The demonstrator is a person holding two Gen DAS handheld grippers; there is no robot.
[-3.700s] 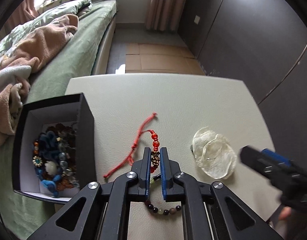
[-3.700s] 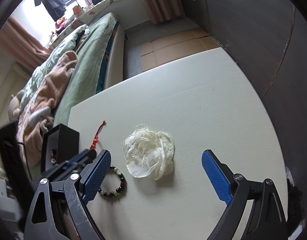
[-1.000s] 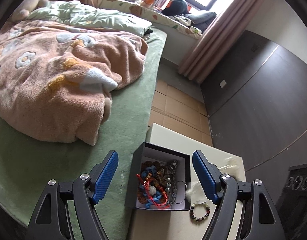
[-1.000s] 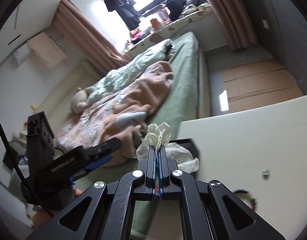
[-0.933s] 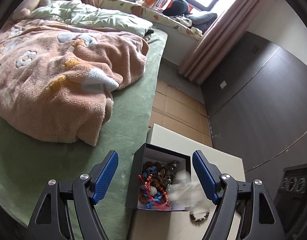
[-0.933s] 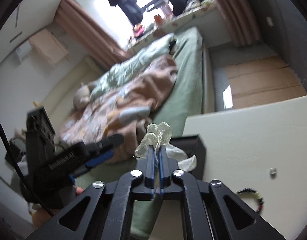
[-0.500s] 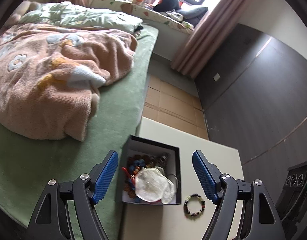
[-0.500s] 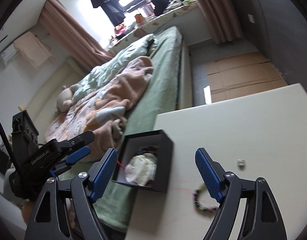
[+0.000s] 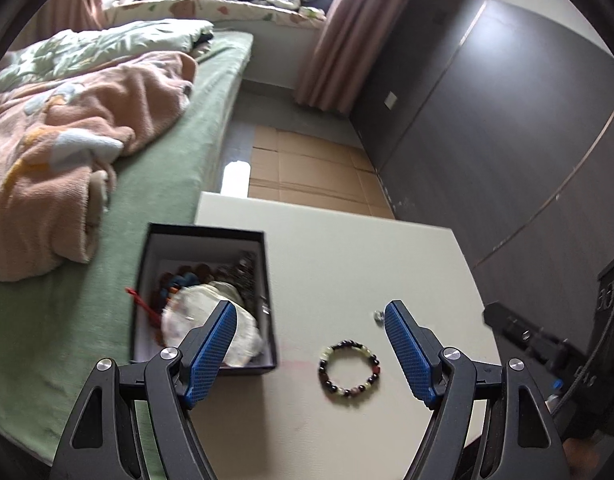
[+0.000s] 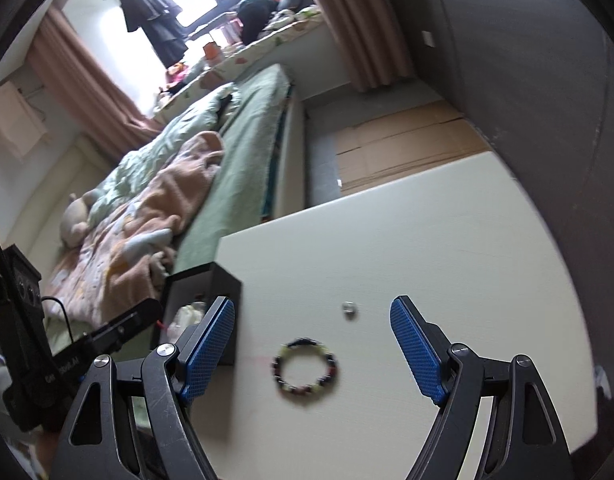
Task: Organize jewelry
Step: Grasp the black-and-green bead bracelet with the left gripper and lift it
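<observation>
Both grippers empty, fingers spread wide: left gripper (image 9: 309, 350) and right gripper (image 10: 313, 350) each frame the beaded bracelet (image 9: 349, 368) lying flat on the counter (image 9: 347, 256), lower centre of both views. The right gripper's jaws have just been opening, nothing between them now. Black box (image 9: 205, 236) sits at the counter's left edge, lower left of the left wrist view, already holding mixed beads, a red cord (image 9: 139, 300) poking over its left wall, and a translucent fabric flower (image 9: 205, 320) on top. Small silver bead or stud (image 9: 378, 315) lies just up-right of the bracelet, apart from it. The bracelet looks light, with hard, smooth beads on what is probably a stretchy string; judged floppy as a loop and slippery per bead. Best hold probably across one side of the ring, one finger inside the loop and one outside, pinching the strand rather than a single bead. The stud is tiny, likely to skid or roll. Open counter to the right and toward the top of frame; box is close to the counter edge by the bed (image 9: 155, 168), so a nudge could push it off.
</observation>
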